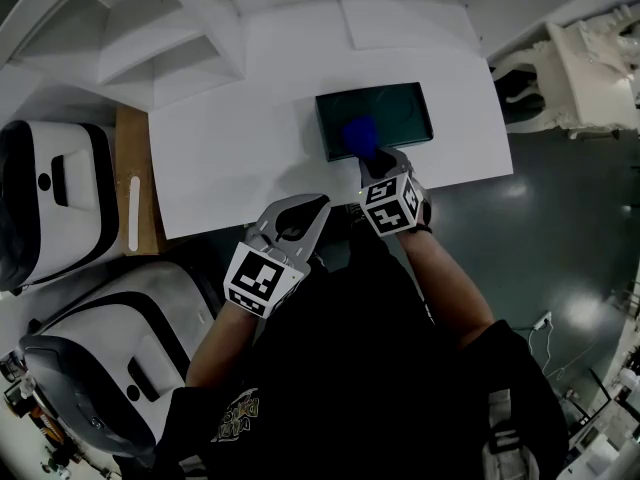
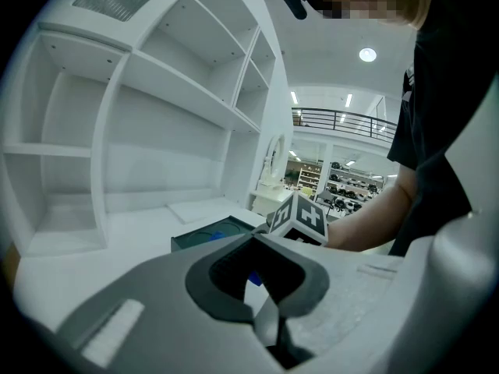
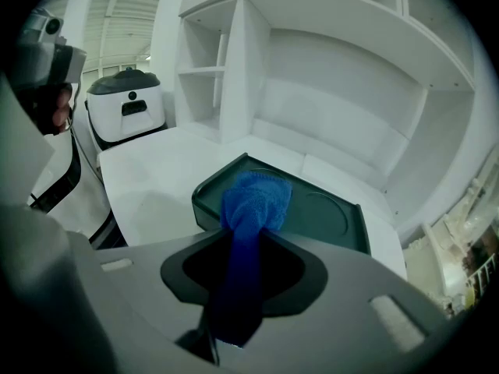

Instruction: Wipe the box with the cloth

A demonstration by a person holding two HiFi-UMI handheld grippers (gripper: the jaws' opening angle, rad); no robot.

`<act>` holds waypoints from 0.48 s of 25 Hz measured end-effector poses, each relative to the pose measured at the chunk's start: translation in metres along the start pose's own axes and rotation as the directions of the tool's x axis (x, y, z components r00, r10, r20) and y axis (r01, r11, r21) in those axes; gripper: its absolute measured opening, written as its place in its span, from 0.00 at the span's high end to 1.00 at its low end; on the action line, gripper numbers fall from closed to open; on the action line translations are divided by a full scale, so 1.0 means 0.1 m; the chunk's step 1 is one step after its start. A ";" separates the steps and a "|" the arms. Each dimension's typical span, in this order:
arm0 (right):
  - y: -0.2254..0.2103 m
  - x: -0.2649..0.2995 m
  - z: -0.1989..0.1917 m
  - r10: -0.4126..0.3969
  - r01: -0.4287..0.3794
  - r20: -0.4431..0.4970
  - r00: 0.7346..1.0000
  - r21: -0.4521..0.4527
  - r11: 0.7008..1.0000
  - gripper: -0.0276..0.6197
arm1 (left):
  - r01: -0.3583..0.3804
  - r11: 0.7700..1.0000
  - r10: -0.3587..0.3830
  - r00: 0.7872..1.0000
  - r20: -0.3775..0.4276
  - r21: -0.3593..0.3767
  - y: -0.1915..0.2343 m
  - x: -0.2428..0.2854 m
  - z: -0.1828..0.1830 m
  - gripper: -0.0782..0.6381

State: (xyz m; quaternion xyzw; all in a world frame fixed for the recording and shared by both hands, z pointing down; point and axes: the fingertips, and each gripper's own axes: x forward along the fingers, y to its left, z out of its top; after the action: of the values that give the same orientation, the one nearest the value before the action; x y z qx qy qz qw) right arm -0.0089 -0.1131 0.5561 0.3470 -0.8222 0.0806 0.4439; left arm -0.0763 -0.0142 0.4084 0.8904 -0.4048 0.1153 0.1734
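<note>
A dark green box [image 1: 385, 113] lies flat on the white table [image 1: 230, 138], near its front right edge. My right gripper [image 1: 378, 160] is shut on a blue cloth [image 1: 358, 134], whose bunched end rests on the box's front left part. In the right gripper view the cloth [image 3: 253, 201] runs from between the jaws out over the box [image 3: 331, 213]. My left gripper [image 1: 293, 218] hovers over the table's front edge, left of the box, jaws shut with nothing in them. The left gripper view shows the box [image 2: 204, 238] and the right gripper's marker cube [image 2: 301, 218] ahead of it.
A white shelf unit [image 1: 150, 28] stands at the back left of the table. Two white and black machines [image 1: 60, 198] sit on the floor to the left, beside a wooden strip [image 1: 130, 183]. White ornate furniture [image 1: 585, 63] is at the right.
</note>
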 end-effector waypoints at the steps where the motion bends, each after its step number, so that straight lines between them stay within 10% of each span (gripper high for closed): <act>1: 0.04 0.00 0.01 0.004 -0.004 0.000 1.000 -0.006 1.000 0.76 | -0.001 1.000 0.001 1.000 0.002 -0.001 0.01 -0.02 0.00 0.89; 12: 0.32 0.04 0.09 0.034 -0.034 0.000 0.999 -0.038 0.999 0.76 | -0.002 1.000 0.002 1.000 0.003 0.008 0.05 -0.14 -0.04 0.89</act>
State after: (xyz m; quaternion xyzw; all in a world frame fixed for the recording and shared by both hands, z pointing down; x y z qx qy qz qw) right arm -0.0365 -0.0956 0.5598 0.3247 -0.8294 0.0725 0.4487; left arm -0.0896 -0.0058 0.4086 0.8907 -0.4057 0.1158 0.1691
